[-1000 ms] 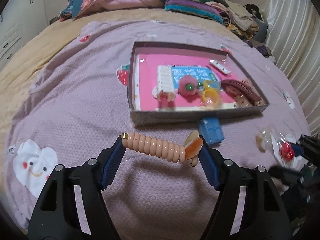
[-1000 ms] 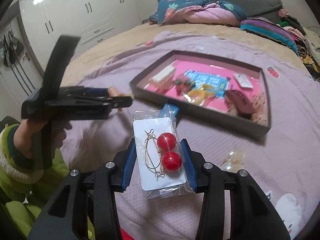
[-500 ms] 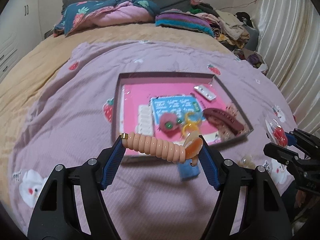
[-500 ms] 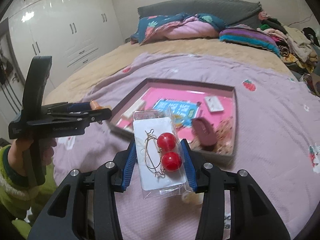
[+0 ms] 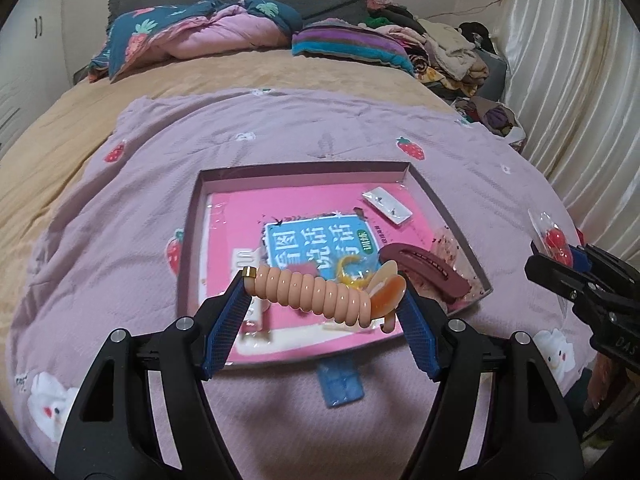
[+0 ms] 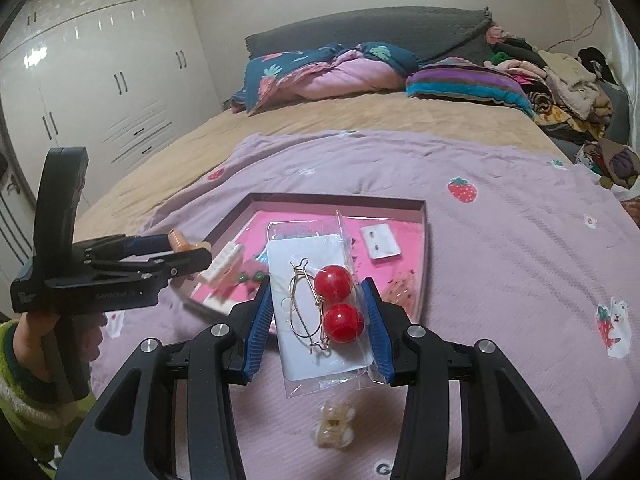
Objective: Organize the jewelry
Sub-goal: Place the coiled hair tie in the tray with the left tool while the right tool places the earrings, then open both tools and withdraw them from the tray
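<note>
On a lilac bedspread [image 5: 320,140], the left gripper [image 5: 326,308] clamps a coil hair tie [image 5: 312,294] above the tray [image 5: 188,248]; the right gripper's [image 6: 318,318] jaws pinch bagged red earrings [image 6: 338,300].

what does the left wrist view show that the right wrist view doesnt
Only the left wrist view shows the blue packet on the blanket before the box and the dark red hair claw.

Only the right wrist view shows the small clear hair clip on the blanket and the white wardrobe.

Both show the shallow box, the peach spiral hair tie and the bagged red ball earrings.
</note>
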Motion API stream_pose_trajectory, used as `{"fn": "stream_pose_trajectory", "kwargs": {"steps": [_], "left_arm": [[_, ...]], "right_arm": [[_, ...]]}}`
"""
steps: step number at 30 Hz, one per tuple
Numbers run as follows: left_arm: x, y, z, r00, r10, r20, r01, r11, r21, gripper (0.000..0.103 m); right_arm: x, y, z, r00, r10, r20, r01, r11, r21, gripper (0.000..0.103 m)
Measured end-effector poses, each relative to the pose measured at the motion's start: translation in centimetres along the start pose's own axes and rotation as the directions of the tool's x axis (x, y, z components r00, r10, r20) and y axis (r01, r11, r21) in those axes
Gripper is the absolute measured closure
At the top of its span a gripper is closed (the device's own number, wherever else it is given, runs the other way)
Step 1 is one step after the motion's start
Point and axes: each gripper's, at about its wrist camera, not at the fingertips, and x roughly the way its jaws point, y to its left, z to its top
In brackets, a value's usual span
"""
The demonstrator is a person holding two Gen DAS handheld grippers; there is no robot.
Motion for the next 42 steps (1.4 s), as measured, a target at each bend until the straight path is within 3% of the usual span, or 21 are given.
{"fn": "stream_pose_trajectory", "kwargs": {"steps": [12, 33, 40, 42], "left_arm": [[3.2, -1.1, 0.9, 0.999, -0.023, -0.041, 0.023, 1.000, 0.011, 0.040], [8.2, 0.0, -0.1, 0.991, -0.026, -0.135, 0.026, 1.000, -0.002, 0.039], [7.8, -0.1, -0.2, 0.991, -0.021, -0.132, 0.021, 1.000, 0.000, 0.037], [7.1, -0.3, -0.2, 0.992, -0.024, -0.122, 0.024, 1.000, -0.001, 0.031]], "right_arm": [[3.2, -2.4, 1.4, 1.000, -0.012, -0.029, 0.013, 0.999, 0.034, 0.061], [10.1, -3.1, 0.3, 0.981, 0.009, -0.193, 0.004, 0.998, 0.065, 0.057], [6.7, -2.9, 0.6, 0.994, -0.017, -0.109, 0.023, 0.998, 0.061, 0.031], [5.4, -2.9, 0.8, 0.997, -0.023, -0.077, 0.028, 0.997, 0.069, 0.025]]}}
